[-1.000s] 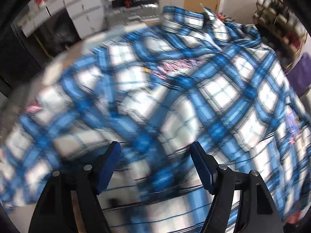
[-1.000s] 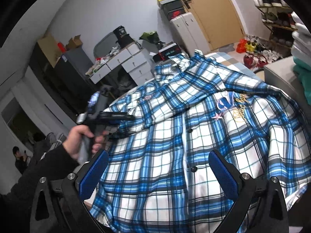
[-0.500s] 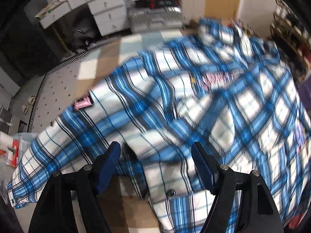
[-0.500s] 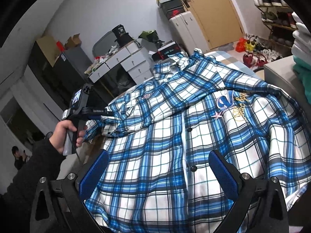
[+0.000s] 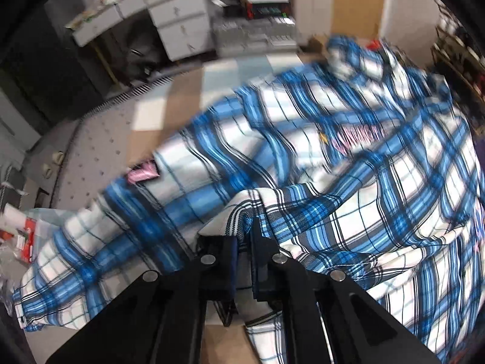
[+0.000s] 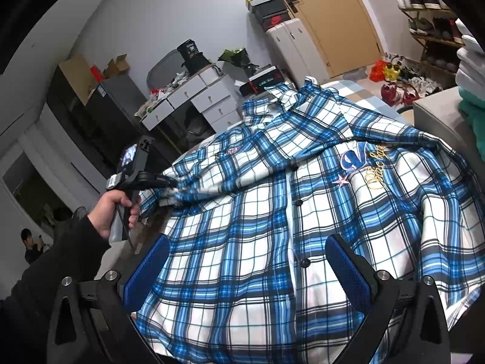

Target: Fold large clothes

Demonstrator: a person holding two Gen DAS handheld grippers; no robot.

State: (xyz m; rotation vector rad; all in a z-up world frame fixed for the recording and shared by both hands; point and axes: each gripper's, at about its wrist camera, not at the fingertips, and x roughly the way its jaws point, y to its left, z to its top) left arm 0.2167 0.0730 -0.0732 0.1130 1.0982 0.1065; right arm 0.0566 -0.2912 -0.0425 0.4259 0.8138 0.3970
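Note:
A large blue-and-white plaid shirt (image 6: 303, 200) lies spread front-up on a table, collar at the far end, embroidered logo on its chest. My left gripper (image 5: 244, 242) is shut on the shirt's edge (image 5: 257, 212) near the sleeve and lifts that fold a little. In the right wrist view the left gripper (image 6: 169, 183) shows at the shirt's left side, held by a hand. My right gripper (image 6: 245, 270) is open and empty, hovering over the shirt's lower hem, one blue pad (image 6: 148, 270) on each side of the button placket.
The table (image 5: 169, 115) has a checked cloth and a grey perforated edge at the left. White drawers (image 6: 209, 97) and black cabinets stand behind it. Shoe racks (image 6: 430, 24) and a folded stack (image 6: 469, 91) are on the right. A person (image 6: 30, 242) sits far left.
My left gripper has closed from open onto the shirt's left edge and pulled it up. The right gripper has stayed open over the hem.

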